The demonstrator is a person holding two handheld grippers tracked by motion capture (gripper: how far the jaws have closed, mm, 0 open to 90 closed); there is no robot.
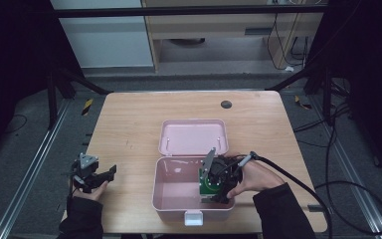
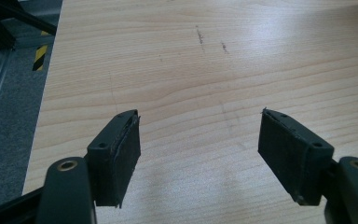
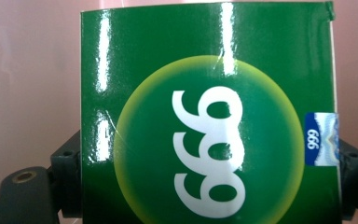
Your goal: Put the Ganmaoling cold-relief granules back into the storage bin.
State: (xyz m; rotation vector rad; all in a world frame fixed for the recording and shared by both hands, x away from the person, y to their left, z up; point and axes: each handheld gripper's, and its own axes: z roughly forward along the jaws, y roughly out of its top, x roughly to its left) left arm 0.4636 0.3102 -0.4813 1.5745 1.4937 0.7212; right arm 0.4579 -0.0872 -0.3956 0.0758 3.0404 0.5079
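**Green 999 box held down inside the pink case**

The right gripper (image 1: 218,191) has its jaws at either side of a glossy green 999 box (image 3: 209,140); whether the pads are pressing or have let go, I cannot tell. In the high view the box (image 1: 209,185) sits inside the pink case (image 1: 171,201), toward the case's 3 o'clock wall, with the raised lid (image 1: 193,137) at 12 o'clock. Out at 9 o'clock from the case, well apart, the left gripper (image 1: 92,175) rests at the table (image 1: 129,119) edge, jaws spread wide with bare wood (image 2: 200,93) between them.
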